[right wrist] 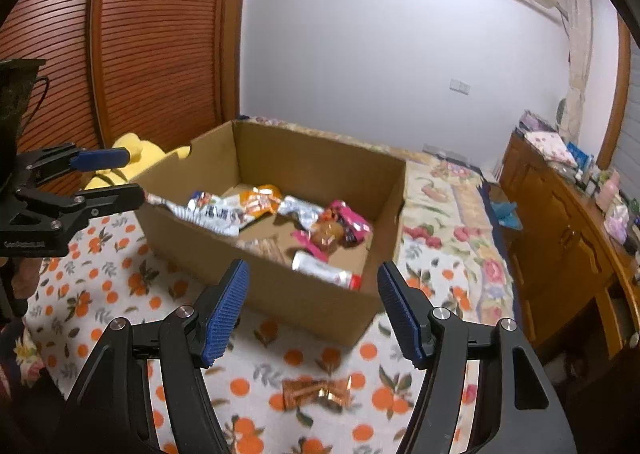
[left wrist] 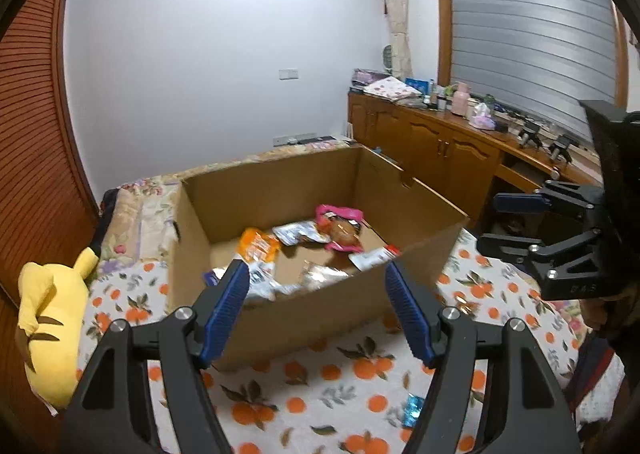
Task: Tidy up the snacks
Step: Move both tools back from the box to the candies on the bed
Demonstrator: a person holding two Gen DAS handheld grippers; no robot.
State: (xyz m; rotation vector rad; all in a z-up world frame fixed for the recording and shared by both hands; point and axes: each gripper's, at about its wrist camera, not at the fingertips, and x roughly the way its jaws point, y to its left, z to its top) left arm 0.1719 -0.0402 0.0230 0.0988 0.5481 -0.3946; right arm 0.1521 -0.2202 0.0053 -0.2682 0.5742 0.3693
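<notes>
An open cardboard box (left wrist: 320,310) sits on a bed with an orange-print blanket (left wrist: 320,386); it also shows in the right wrist view (right wrist: 304,298). Inside lie several snack packets: a pink one (left wrist: 338,214), an orange one (left wrist: 258,244) and silver ones (right wrist: 212,214). A small blue packet (left wrist: 412,410) lies on the blanket near my left gripper (left wrist: 316,282), which is open and empty. A copper-coloured wrapped snack (right wrist: 316,392) lies on the blanket below my right gripper (right wrist: 312,282), also open and empty. Each gripper shows in the other's view: the right (left wrist: 494,222) and the left (right wrist: 134,176).
A yellow plush toy (left wrist: 52,318) lies at the bed's left edge by a wooden slatted wardrobe (right wrist: 140,34). A wooden cabinet (left wrist: 440,146) with cluttered items runs along the right wall. A floral quilt (right wrist: 448,222) covers the bed behind the box.
</notes>
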